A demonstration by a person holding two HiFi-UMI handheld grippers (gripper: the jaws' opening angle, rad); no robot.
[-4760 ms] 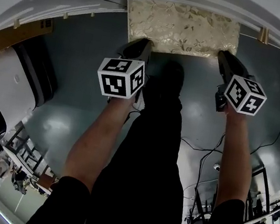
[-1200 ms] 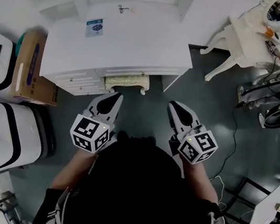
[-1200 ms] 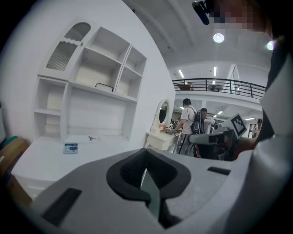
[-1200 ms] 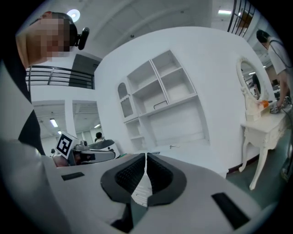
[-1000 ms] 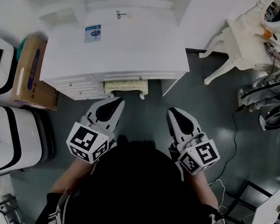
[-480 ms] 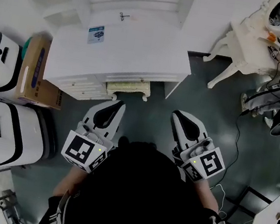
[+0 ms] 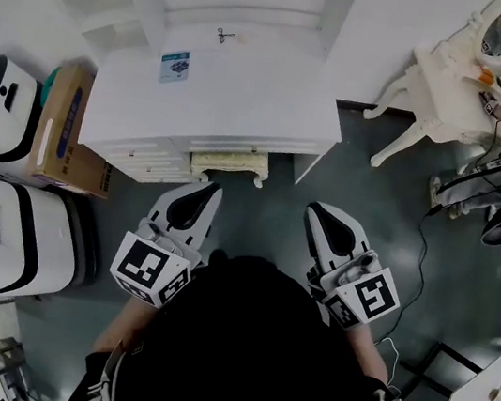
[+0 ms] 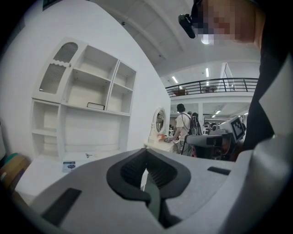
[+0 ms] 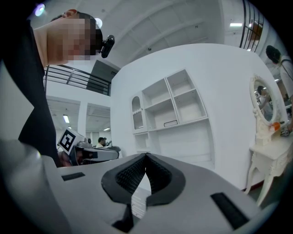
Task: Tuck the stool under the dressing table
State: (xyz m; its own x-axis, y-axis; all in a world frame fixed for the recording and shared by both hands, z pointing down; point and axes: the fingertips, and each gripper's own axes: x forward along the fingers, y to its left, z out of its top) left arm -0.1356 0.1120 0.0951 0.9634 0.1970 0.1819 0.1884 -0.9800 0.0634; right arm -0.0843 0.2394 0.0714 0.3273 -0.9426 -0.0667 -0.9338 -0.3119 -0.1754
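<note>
Both claws are closed on nothing. My left gripper [image 7: 203,191] and right gripper [image 7: 320,212] hang close to my body, apart from the stool [image 7: 231,160]. It sits almost wholly under the dressing table [image 7: 250,90], with only its patterned front edge showing. I judge the tuck done, so the best move is to keep clear and check that it sits square.
</note>
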